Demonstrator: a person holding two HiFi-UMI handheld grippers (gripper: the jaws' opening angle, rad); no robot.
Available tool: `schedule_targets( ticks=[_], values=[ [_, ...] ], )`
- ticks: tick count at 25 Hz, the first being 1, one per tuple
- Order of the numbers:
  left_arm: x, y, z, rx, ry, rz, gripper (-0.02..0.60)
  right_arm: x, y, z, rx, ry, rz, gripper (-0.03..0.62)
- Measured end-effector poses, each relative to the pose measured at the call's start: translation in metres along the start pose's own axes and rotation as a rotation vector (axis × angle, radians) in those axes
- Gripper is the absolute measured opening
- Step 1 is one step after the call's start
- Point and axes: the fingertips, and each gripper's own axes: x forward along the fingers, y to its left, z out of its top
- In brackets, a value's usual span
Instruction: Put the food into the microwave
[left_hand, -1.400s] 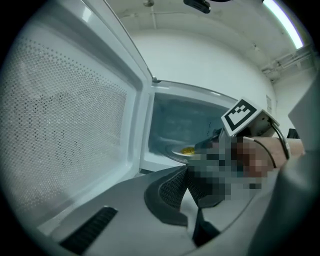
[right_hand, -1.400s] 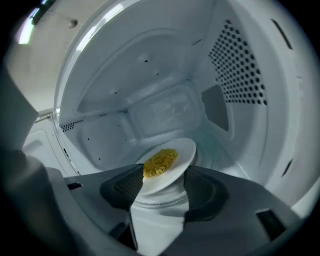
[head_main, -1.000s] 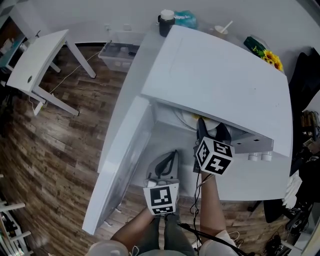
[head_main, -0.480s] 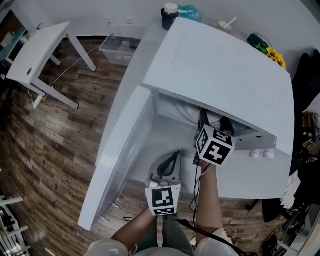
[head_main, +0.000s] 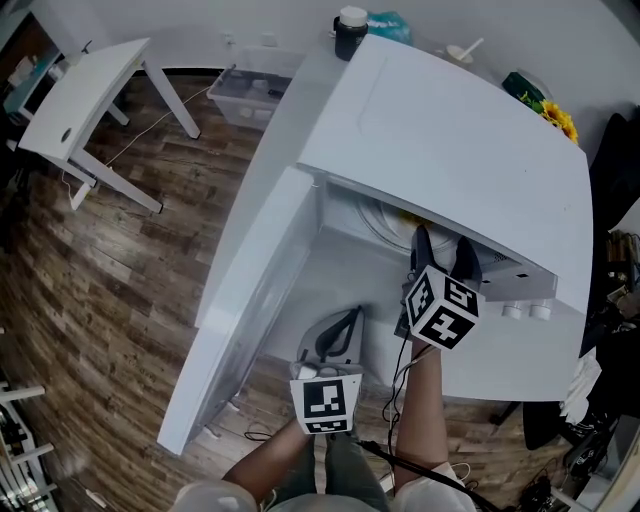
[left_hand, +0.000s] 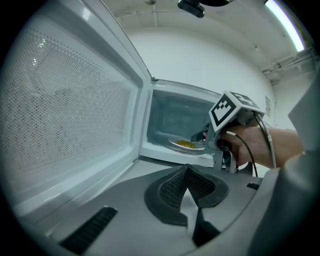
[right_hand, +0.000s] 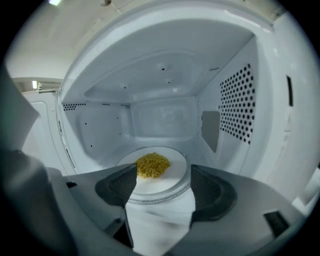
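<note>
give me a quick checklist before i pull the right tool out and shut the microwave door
1. Plate of yellow food sits inside the microwave: ok.
2. Right tool jaws apart: ok.
3. Jaws free of the plate's rim: cannot tell.
4. Right tool out of the doorway: not ok, its tips reach into the cavity.
5. Left tool empty, jaws together, free to swing the door: ok.
6. Door wide open for the withdrawal: ok.
</note>
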Motion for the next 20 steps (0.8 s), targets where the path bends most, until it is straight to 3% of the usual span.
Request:
schedule_targets(
  ticks=[10,11,12,13,20],
  values=[
    [-0.012,-0.003,0.017,0.007,-0.01,0.026,0.0,-0.066,0.008,-0.019,-0.022,-0.029,0.091,0.298],
    [-0.015,-0.005,0.021,0.008,-0.012,0.025,0.0,-0.073,0.007,-0.019,-0.034,-0.032,0.088,0.282],
    [-0.017,-0.007,0.026,0.01,-0.015,0.024,0.0,-0.08,0.005,-0.018,-0.048,-0.04,0.08,0.204],
    [-0.019,-0.009,0.031,0.013,-0.019,0.022,0.0,-0.087,0.003,-0.015,-0.062,-0.053,0.07,0.072],
    [-0.044,-0.025,0.069,0.044,-0.044,0.017,0.0,-0.138,0.0,0.002,-0.095,-0.078,0.127,0.043]
  ],
)
